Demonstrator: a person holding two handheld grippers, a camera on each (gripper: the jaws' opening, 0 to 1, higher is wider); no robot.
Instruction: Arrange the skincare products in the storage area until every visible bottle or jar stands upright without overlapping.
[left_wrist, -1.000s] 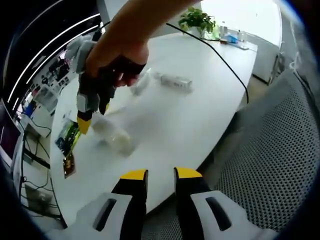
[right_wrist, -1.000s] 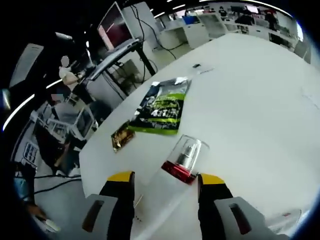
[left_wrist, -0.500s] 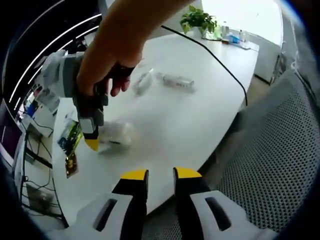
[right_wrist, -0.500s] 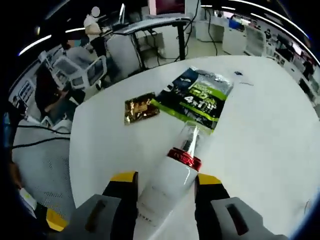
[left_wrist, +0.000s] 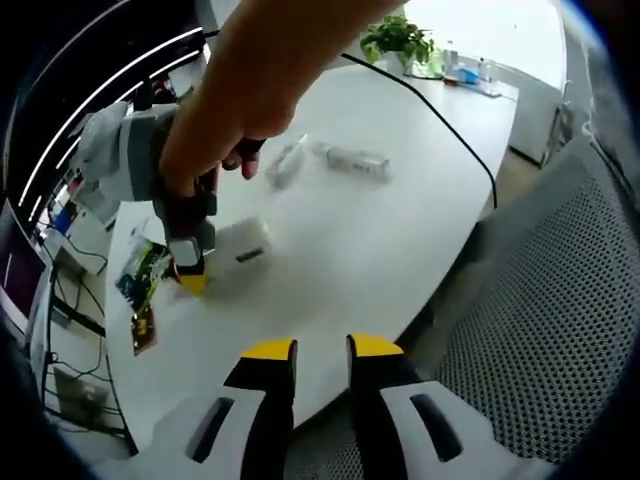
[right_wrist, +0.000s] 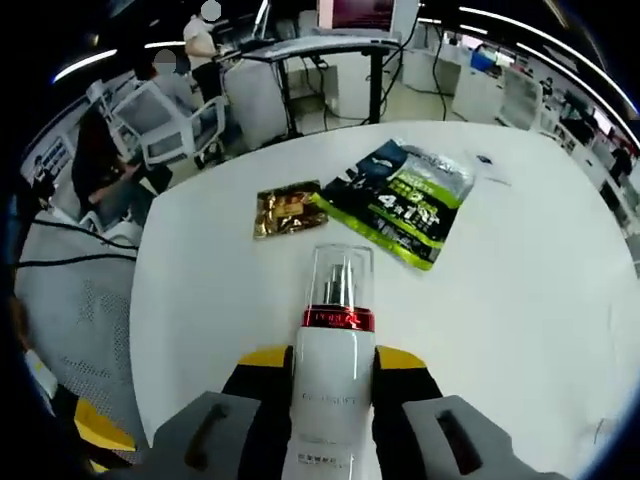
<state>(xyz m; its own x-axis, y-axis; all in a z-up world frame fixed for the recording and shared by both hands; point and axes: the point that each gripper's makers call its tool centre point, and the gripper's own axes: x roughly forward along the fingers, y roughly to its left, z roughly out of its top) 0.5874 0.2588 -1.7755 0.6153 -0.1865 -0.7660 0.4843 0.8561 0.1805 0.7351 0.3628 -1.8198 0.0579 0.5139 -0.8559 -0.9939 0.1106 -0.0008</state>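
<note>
Between the jaws of the right claw (right_wrist: 334, 362) sits a white pump bottle (right_wrist: 331, 375) with a red band and a clear cap, its body pinched from both sides and its cap pointing straight ahead, away from the claw. Seen from the left gripper view, that same right claw (left_wrist: 190, 275) is held by a hand (left_wrist: 215, 140) low over the white table (left_wrist: 340, 240), with the bottle's pale body (left_wrist: 240, 248) lying close to flat rather than upright. Just beyond the bottle's cap lie a green snack packet (right_wrist: 405, 200) and a small gold sachet (right_wrist: 285, 208), both flat on the table and apart from the bottle. Farther past the right claw, two more products lie on their sides: a clear bottle (left_wrist: 285, 163) and a white tube (left_wrist: 353, 162), near each other but not overlapping as far as can be told.

The left claw (left_wrist: 320, 350) hangs off the near table edge with its jaws a narrow gap apart and nothing between them.

The risk, as I judge it, lies in tipping the bottle up. The grip sits low on a smooth, rounded body, so it may pivot or slide between the jaws as it swings to vertical. Set down tilted, a tall narrow bottle would likely topple, perhaps rolling toward the packet.
</note>
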